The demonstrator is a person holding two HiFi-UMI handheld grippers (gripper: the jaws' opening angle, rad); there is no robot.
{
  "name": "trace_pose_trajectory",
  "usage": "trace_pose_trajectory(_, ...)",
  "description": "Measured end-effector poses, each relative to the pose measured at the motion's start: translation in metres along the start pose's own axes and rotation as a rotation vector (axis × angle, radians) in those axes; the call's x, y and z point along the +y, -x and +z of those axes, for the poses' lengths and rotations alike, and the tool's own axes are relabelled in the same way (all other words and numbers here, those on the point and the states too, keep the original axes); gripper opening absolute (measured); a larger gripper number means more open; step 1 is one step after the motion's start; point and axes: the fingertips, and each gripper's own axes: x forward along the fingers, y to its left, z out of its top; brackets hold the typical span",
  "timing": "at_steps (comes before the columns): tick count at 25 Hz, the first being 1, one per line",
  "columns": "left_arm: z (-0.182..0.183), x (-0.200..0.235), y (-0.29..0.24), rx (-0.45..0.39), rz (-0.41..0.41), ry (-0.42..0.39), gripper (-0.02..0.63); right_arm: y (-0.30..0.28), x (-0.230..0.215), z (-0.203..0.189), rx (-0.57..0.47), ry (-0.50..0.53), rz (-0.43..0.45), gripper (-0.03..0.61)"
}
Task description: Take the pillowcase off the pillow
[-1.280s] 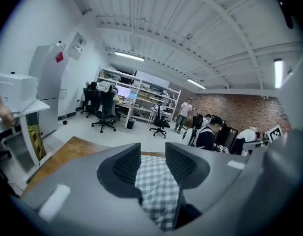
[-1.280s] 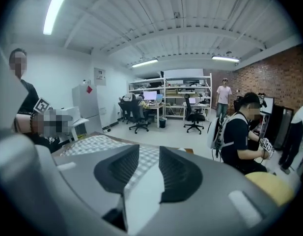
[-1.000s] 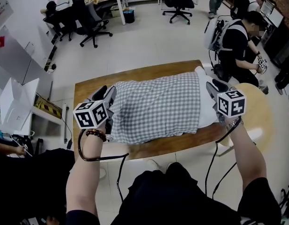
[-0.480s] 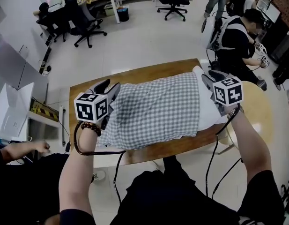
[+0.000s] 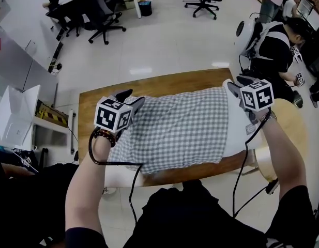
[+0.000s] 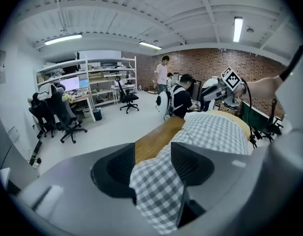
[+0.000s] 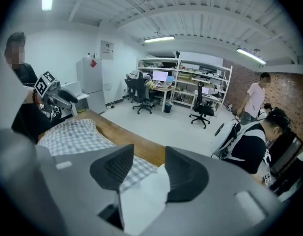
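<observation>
A pillow in a grey-and-white checked pillowcase [image 5: 175, 125] lies lengthwise on the wooden table [image 5: 164, 84]. Its bare white end [image 5: 234, 133] sticks out of the case on the right. My left gripper [image 5: 131, 98] is at the case's far left corner. In the left gripper view [image 6: 152, 149] its jaws have just been opening, with the checked corner [image 6: 156, 186] lying between them. My right gripper [image 5: 238, 82] is at the pillow's far right corner. Its jaws [image 7: 150, 156] have also just been opening, and the white pillow corner [image 7: 144, 191] sits between them against the right jaw.
A person [image 5: 275, 45] with a white backpack sits past the table's right end, beside a round pale tabletop [image 5: 296, 123]. Black office chairs [image 5: 97, 14] and desks stand across the floor. A white cabinet [image 5: 14, 115] stands to the left.
Both grippers have moved in toward the far corners of the pillow, the left one to the right and the right one farther away. Both pairs of jaws stand wider.
</observation>
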Motion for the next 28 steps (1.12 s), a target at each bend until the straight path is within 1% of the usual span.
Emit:
trace_pose_trajectory(2, -0.003, 0.006, -0.018, 0.039, -0.020, 0.015, 0.238, -0.015, -0.018, -0.003, 0.032, -0.009, 0.014, 0.216)
trace_pose_trajectory(7, -0.006, 0.031, -0.056, 0.135, -0.051, 0.099, 0.242, -0.056, -0.067, -0.007, 0.120, -0.059, 0.060, 0.250)
trace_pose_trajectory(9, -0.009, 0.043, -0.072, 0.175, -0.063, 0.113, 0.244, -0.074, -0.084, -0.007, 0.143, -0.061, 0.065, 0.276)
trace_pose_trajectory(12, -0.015, 0.054, -0.102, 0.212, -0.099, 0.111, 0.245, -0.102, -0.104, -0.009, 0.172, -0.059, 0.073, 0.295)
trace_pose_trajectory(15, -0.035, 0.063, -0.132, 0.267, -0.142, 0.117, 0.249, -0.129, -0.116, -0.021, 0.236, -0.063, 0.093, 0.312)
trace_pose_trajectory(18, -0.043, 0.076, -0.149, 0.336, -0.148, 0.097, 0.249, -0.152, -0.126, -0.032, 0.307, -0.078, 0.105, 0.337)
trace_pose_trajectory(21, -0.047, 0.094, -0.154, 0.385, -0.145, 0.076, 0.249, -0.166, -0.129, -0.039, 0.368, -0.107, 0.113, 0.345)
trace_pose_trajectory(26, -0.063, 0.105, -0.167, 0.446, -0.206, 0.147, 0.249, -0.183, -0.135, -0.057, 0.446, -0.167, 0.132, 0.345)
trace_pose_trajectory(28, -0.066, 0.105, -0.168, 0.474, -0.230, 0.161, 0.249, -0.185, -0.135, -0.060, 0.471, -0.197, 0.144, 0.345)
